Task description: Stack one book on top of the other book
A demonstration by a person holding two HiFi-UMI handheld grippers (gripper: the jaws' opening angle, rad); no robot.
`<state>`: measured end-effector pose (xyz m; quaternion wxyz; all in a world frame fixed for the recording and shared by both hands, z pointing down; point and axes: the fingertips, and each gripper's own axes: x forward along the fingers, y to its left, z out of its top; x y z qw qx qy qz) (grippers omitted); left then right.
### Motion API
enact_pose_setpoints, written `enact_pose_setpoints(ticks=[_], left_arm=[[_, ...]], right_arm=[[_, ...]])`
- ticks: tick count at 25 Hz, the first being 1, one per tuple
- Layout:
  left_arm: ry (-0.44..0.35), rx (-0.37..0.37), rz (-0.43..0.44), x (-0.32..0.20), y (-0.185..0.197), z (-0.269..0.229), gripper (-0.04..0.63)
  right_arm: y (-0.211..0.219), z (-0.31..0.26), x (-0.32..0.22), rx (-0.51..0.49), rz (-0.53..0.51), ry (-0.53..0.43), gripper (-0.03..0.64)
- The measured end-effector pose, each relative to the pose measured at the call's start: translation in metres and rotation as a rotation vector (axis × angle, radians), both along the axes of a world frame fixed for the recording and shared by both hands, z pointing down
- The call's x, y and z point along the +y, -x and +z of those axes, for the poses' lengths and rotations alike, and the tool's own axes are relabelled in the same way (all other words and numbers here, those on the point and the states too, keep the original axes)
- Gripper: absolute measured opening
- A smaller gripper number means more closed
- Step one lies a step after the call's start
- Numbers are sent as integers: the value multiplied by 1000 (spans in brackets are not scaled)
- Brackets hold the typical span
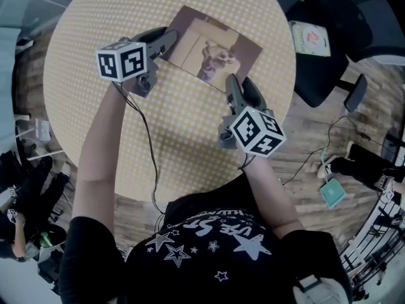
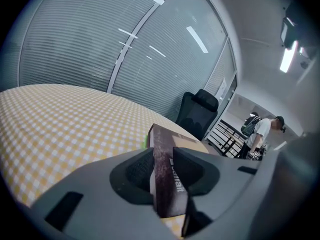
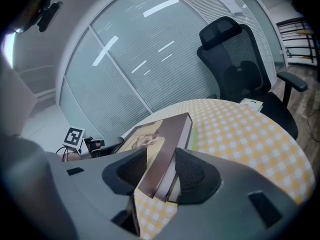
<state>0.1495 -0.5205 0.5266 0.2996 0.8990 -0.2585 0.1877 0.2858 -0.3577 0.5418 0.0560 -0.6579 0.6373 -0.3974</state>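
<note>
Right tool [image 1: 236, 86] and left tool [image 1: 167, 41] each clamp a side of the brown picture-cover book [image 1: 212, 46] at one o'clock on the yellow checked worktop [image 1: 95, 81], probably for level stacking.

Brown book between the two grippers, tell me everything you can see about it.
The book looks like a hardback, with a dark brown spine bearing white print and a tan cover picturing an animal; pale page edges show. It lies roughly flat over the yellow checked table, cover up. The left gripper clamps its left side, the right gripper its near corner.
</note>
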Motion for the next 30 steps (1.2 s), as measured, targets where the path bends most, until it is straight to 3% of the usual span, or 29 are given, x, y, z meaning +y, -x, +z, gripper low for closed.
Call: enact_pose_setpoints(ticks=[4,9,12,16,20,30], left_arm=[[-8,2,-24,1,2,10,124],[-86,-33,-48,-6,2,6,127],[-83,-39,-49,-6,1,8,127],[-73,-59,-43,-7,4,7,187],[-98,-68,-55,-5,3,-3,190],[-280,-53,-140,30,-1,-77,195]], right_arm=[[-1,4,-1,11,-30,-6,185],[-1,4,-3,5,-37,-17,186],[0,3,-3,14,-41,-22,186],[-3,1,-3,37,-30,-25,186],[-14,-4,1,57,-20,-30,186],[-35,-45,5,95,-35,-93,186]])
